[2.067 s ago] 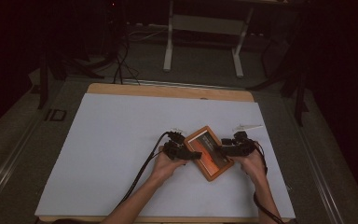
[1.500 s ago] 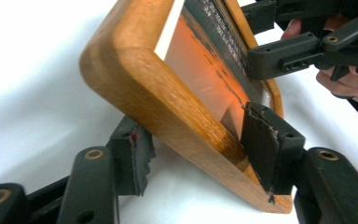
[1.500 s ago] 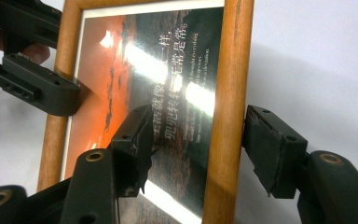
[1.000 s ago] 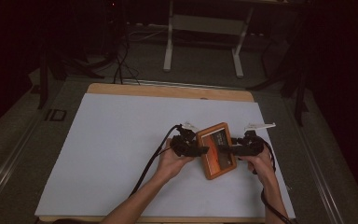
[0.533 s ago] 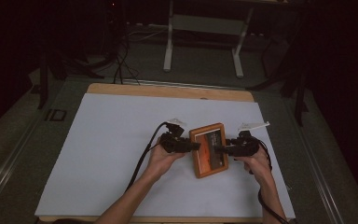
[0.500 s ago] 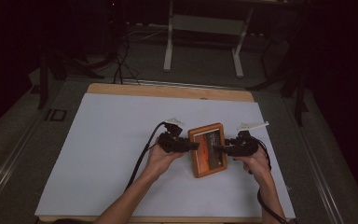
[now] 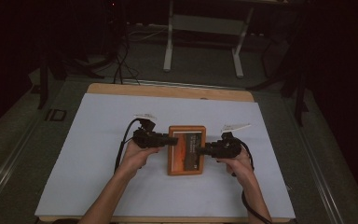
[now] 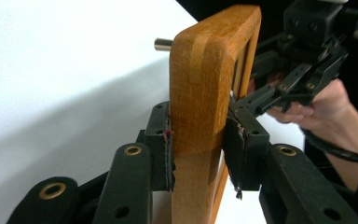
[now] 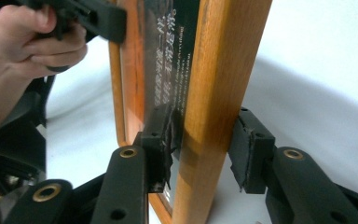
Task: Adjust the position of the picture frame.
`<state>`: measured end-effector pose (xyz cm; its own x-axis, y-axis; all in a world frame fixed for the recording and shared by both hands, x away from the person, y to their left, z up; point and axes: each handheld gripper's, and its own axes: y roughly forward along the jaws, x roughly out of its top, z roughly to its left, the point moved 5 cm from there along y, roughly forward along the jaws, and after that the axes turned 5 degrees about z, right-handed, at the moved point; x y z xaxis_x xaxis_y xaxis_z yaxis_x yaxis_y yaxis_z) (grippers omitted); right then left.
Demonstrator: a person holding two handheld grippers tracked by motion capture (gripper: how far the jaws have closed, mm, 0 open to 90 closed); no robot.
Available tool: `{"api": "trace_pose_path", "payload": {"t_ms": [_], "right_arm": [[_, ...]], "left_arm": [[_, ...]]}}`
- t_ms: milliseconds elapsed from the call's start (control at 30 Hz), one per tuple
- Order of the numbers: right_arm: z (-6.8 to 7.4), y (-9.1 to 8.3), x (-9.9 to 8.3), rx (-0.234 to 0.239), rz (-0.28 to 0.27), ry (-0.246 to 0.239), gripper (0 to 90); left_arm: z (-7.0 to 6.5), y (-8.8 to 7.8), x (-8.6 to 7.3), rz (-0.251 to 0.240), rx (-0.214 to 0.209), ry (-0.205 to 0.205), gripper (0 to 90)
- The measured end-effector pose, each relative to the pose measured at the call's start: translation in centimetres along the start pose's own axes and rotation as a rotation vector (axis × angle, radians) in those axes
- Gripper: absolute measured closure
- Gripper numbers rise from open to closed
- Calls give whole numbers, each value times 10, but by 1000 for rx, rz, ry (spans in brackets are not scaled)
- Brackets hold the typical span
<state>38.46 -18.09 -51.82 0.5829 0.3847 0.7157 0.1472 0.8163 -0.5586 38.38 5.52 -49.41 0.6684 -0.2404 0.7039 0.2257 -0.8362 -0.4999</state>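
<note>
An orange wooden picture frame (image 7: 186, 149) with a dark printed panel sits in the middle of the white table top, its sides square to the table. My left gripper (image 7: 172, 139) holds its left rail; in the left gripper view the pads (image 8: 168, 144) press both faces of the frame (image 8: 205, 70), so the left gripper (image 8: 198, 135) is shut on it. My right gripper (image 7: 201, 149) is on the right rail. Its jaws have just been closing with the frame (image 9: 223, 70) between them, and the right gripper (image 9: 200, 140) now has both pads against the wood.
A white sheet (image 7: 98, 177) covers the table, whose wooden far edge (image 7: 168, 91) shows behind. A metal stand (image 7: 200, 28) and cables (image 7: 121, 60) are on the dark floor beyond. A short metal pin (image 8: 163, 44) sticks out near the frame's top.
Both hands and the frame have shifted left across the table. The frame has turned from tilted to square. The right jaws have closed onto its rail.
</note>
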Motion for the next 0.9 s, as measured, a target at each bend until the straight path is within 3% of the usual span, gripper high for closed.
{"api": "trace_pose_path", "payload": {"t_ms": [100,267,367,533,633,800,900], "right_arm": [[7,9,-1,18,10,12,638],[9,18,-2,31,14,31,659],[7,24,1,26,10,64,654],[2,28,1,-6,18,96,637],[-4,31,1,-16,28,119,623],[-13,37,1,-47,59,154,592],[-17,40,-1,-58,70,177,577]], "left_arm": [[5,-6,-2,3,-3,0,644],[18,-9,-10,1,-1,-52,625],[24,-7,-12,-7,42,-74,602],[28,1,-10,15,133,-47,548],[33,5,-10,27,184,-58,522],[46,11,-11,42,233,-94,512],[53,16,-11,62,235,-109,505]]}}
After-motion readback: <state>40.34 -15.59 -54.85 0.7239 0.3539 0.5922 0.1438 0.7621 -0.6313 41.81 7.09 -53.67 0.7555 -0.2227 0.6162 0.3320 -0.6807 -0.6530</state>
